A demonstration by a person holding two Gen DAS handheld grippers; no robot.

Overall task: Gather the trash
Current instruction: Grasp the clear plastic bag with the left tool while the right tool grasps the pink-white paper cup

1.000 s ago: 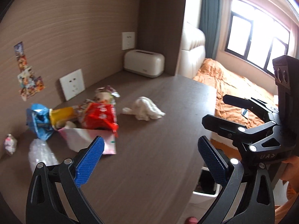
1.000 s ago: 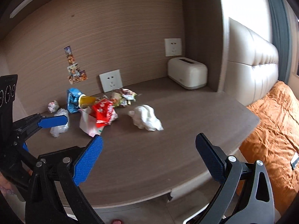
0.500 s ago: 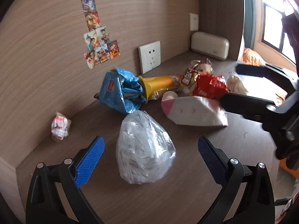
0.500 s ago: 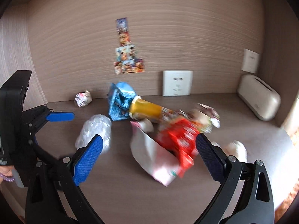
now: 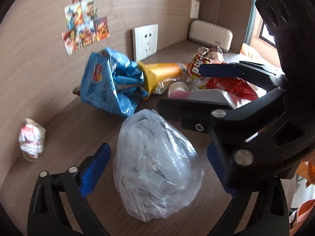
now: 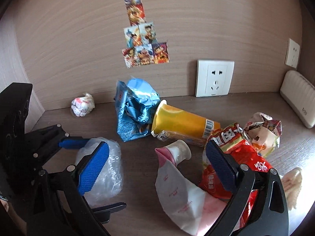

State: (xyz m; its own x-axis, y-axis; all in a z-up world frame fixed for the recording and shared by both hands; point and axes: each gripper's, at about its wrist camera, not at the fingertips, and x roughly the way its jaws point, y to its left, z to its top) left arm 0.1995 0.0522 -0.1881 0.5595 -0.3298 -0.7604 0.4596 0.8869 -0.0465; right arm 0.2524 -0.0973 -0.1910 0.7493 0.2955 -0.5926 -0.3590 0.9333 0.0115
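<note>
Left gripper (image 5: 155, 169) spread wide, straddling one clear plastic bag (image 5: 157, 169), pads not touching. Right gripper (image 6: 155, 165) released, over one pink-white pouch (image 6: 177, 194). At 12 o'clock of the bag: one blue wrapper (image 5: 110, 84), one yellow cup (image 6: 183, 122). One red packet (image 6: 240, 157) at 3 o'clock; one crumpled wad (image 5: 30, 139) at 9. Two wall sockets (image 6: 214, 77).
</note>
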